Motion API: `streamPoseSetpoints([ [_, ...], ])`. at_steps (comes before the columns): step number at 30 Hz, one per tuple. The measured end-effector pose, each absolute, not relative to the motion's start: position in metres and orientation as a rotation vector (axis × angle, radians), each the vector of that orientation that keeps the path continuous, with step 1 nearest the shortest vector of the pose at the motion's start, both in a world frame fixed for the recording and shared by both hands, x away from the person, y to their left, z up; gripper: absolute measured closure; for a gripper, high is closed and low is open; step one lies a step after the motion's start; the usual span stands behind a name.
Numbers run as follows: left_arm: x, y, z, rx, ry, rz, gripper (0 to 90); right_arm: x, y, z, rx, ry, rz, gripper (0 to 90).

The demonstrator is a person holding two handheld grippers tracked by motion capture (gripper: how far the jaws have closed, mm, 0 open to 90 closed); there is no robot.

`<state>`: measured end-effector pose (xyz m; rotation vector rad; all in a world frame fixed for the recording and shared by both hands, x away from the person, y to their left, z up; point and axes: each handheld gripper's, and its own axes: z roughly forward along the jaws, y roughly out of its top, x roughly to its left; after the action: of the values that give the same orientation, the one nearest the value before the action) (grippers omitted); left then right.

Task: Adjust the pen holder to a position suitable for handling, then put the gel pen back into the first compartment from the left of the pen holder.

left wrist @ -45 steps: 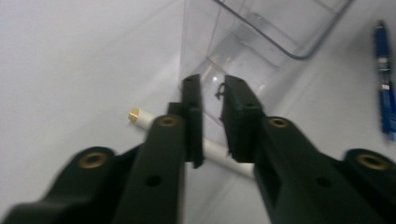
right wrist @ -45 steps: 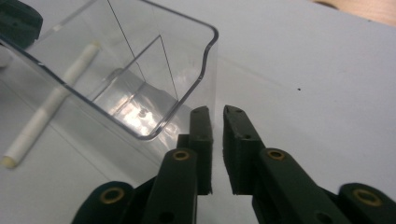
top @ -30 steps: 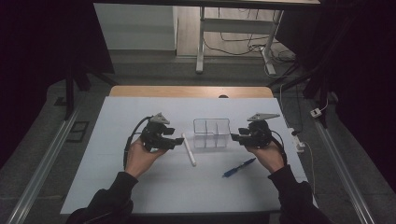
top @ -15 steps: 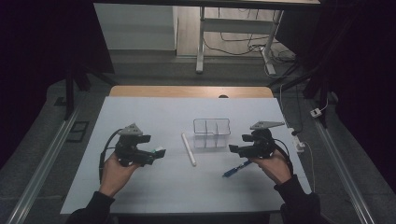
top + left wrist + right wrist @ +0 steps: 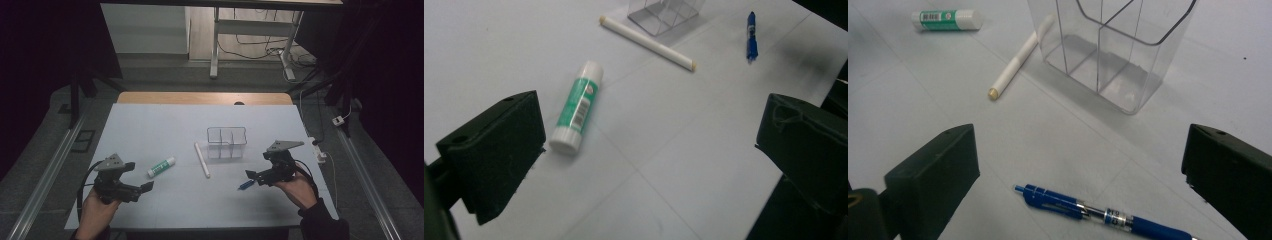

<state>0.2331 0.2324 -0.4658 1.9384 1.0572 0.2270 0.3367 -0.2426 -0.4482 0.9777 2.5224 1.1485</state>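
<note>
Left gripper [image 5: 142, 188] has withdrawn to lower left, jaws apart, uncovering glue stick [image 5: 161, 166]; right gripper [image 5: 251, 175] gapes over pen [image 5: 245, 184].

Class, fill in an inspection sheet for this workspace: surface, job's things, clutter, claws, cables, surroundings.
Surface: pale blue-white tabletop, flat.
Job's things: clear plastic three-compartment organiser, upright, empty; green-and-white glue stick, long white marker and blue click pen, all lying flat, apart.
Clutter: nothing seen.
Claws: left claw open, empty; right claw open, over the pen.
Cables: black lead trailing from left claw.
Surroundings: dark floor, metal rails.
</note>
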Motion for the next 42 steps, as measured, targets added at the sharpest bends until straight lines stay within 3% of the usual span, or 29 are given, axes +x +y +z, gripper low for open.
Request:
streamPoseSetpoints([
  [13,0.204,0.251,-0.474,1.953,1.149,0.277,0.0,0.331,-0.243,-0.455,1.035,2.53,1.106,0.0],
  [37,0.199,0.255,-0.478,1.996,1.187,0.27,0.0,0.341,-0.22,-0.483,1.02,2.652,0.894,0.0],
  [42,0.199,0.254,-0.478,2.007,1.186,0.275,0.0,0.344,-0.213,-0.487,1.003,2.678,0.865,13.9],
])
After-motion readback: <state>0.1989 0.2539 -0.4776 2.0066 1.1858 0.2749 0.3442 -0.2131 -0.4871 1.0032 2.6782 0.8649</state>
